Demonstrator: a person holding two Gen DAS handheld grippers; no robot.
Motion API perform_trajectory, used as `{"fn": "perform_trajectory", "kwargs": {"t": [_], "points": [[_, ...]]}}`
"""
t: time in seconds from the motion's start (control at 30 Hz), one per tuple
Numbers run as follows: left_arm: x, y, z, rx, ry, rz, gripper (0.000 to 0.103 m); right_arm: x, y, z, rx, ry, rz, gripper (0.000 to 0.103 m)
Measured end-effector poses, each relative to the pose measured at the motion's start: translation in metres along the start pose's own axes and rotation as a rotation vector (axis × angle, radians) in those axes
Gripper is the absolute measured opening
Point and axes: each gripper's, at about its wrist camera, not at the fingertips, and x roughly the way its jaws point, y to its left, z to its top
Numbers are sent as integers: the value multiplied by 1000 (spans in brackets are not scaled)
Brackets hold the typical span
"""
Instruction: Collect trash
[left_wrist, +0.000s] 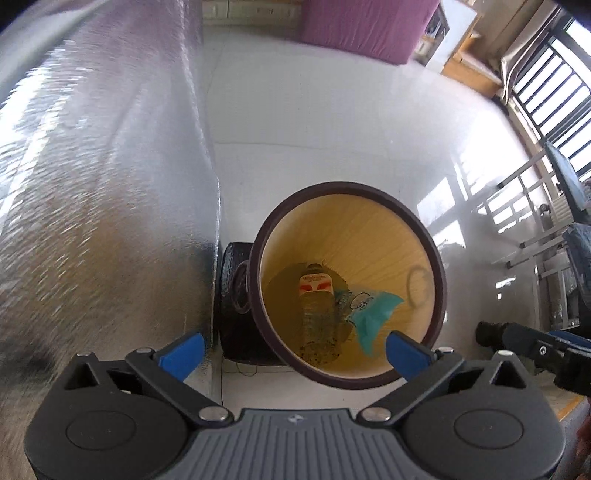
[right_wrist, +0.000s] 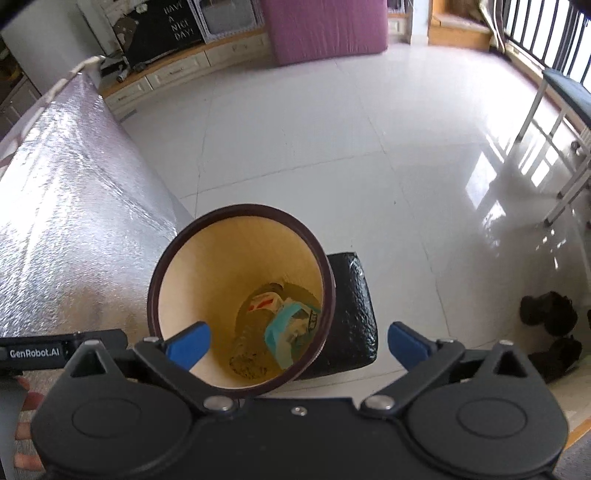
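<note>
Where the round wood-grain bin (left_wrist: 369, 236) stands, a crinkled plastic bottle (left_wrist: 317, 314) lies inside.

- Silver foil-covered surface (right_wrist: 74, 206) on the left
- Purple cushion (right_wrist: 325, 29) at the far wall
- Black shoes (right_wrist: 550, 328) on white tile floor (right_wrist: 332, 147)
- White chair (right_wrist: 561, 122) near the window railing

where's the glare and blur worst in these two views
Left wrist view: the silver foil surface is smeared with motion blur and speckled highlights; window light streaks the floor at right. Right wrist view: sharper, with glare on the glossy floor; the bin interior is evenly lit. Both bend straight edges.
</note>
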Motion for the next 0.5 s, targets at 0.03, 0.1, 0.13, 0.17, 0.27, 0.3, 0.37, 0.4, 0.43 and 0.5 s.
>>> {"fn": "perform_trajectory", "kwargs": {"t": [0.03, 0.1, 0.13, 0.17, 0.27, 0.3, 0.37, 0.4, 0.43, 0.5], "points": [[-6, 1, -4, 1, -12, -1, 103, -5, 1, -3, -5, -13, -1, 103], [-18, 0, -10, 5, -38, -3, 103, -16, 2, -9, -16, -38, -6, 103], [-26, 1, -15, 6, -52, -5, 103, -22, 3, -13, -24, -52, -9, 103], [-32, 1, -18, 8, -69, -8, 103, -26, 3, -16, -29, -63, -9, 103], [-54, 2, -29, 19, -119, -20, 103, -43, 5, -26, -50, -102, -10, 103], [-61, 1, -34, 25, -133, -28, 103, -49, 6, -29, -56, -115, -10, 103], [-75, 0, -44, 39, -163, -45, 103, -61, 9, -38, -66, -146, -7, 103], [-83, -2, -49, 48, -182, -47, 103, -67, 10, -41, -69, -162, -5, 103], [-90, -4, -55, 55, -201, -48, 103, -74, 10, -44, -71, -177, -3, 103], [-103, -7, -64, 63, -233, -51, 103, -88, 12, -51, -75, -210, 3, 103]]}}
